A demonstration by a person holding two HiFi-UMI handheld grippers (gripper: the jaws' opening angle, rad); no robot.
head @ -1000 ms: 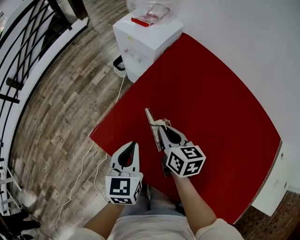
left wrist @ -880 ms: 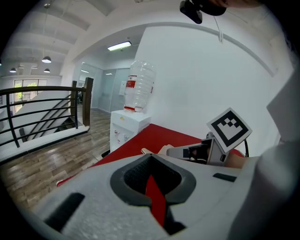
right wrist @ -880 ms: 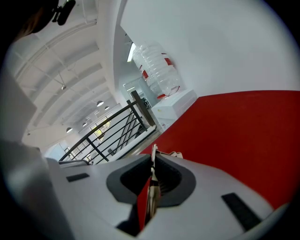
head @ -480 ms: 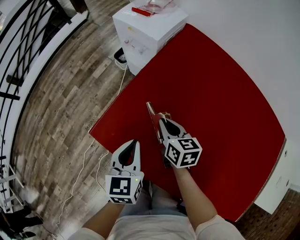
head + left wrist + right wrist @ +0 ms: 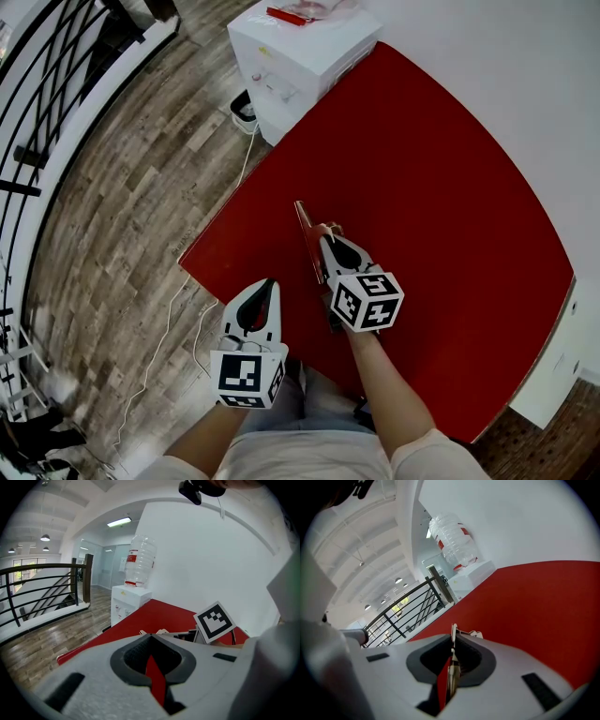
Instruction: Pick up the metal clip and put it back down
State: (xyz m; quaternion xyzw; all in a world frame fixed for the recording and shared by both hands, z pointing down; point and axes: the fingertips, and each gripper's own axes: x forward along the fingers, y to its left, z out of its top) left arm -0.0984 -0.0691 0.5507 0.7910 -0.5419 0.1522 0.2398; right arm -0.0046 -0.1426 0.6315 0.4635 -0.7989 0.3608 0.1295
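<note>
Right claw (image 5: 328, 236) is clamped on the metal clip (image 5: 302, 218), a thin strip pinched edge-on between the pads and poking out past the tips. It's low over the red bench (image 5: 431, 169), close to the near edge and toward the left corner, can't tell if it's touching the top. Left claw (image 5: 266, 286) is squeezed closed with nothing in it, tip just over that same near edge.
</note>
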